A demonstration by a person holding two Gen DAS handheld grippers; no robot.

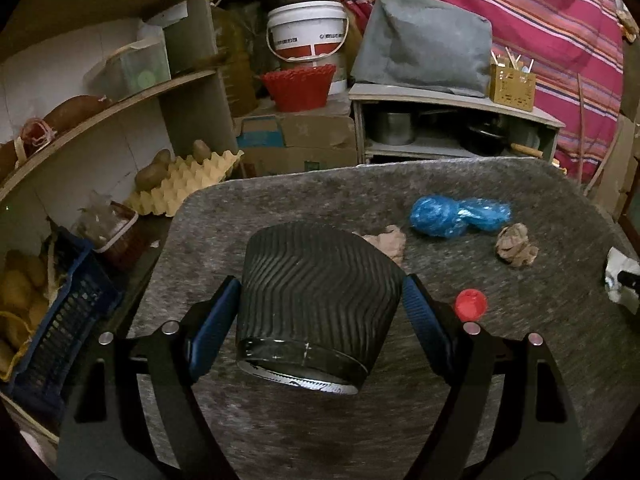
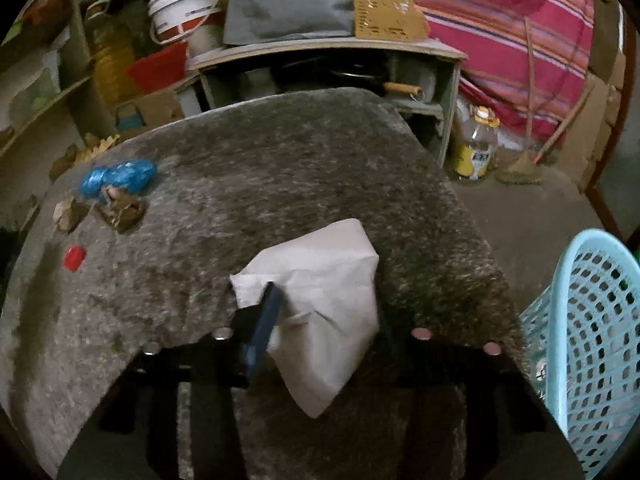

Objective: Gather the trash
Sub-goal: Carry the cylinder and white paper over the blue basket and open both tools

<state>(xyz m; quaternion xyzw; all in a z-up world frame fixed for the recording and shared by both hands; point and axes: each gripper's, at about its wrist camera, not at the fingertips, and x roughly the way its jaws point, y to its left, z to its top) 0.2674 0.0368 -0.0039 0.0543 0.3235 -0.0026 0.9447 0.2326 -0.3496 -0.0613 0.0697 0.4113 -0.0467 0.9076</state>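
- Black ribbed paper cup (image 1: 316,304): tipped over, base towards the camera, between the left claw's fingers.
- Blue crumpled plastic bag (image 1: 456,214), two brown paper wads (image 1: 516,245), red bottle cap (image 1: 471,303): ahead-right of it.
- White crumpled paper (image 2: 320,300): pinched in the right claw, beside the pale-blue mesh basket (image 2: 592,344).

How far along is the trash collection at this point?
Early to midway. Done: cannot tell; something pale barely shows through the light-blue basket. In hand: the right gripper holds white paper, and the left gripper holds a black ribbed cup. Left: blue plastic wrap, two crumpled brown papers, red cap.
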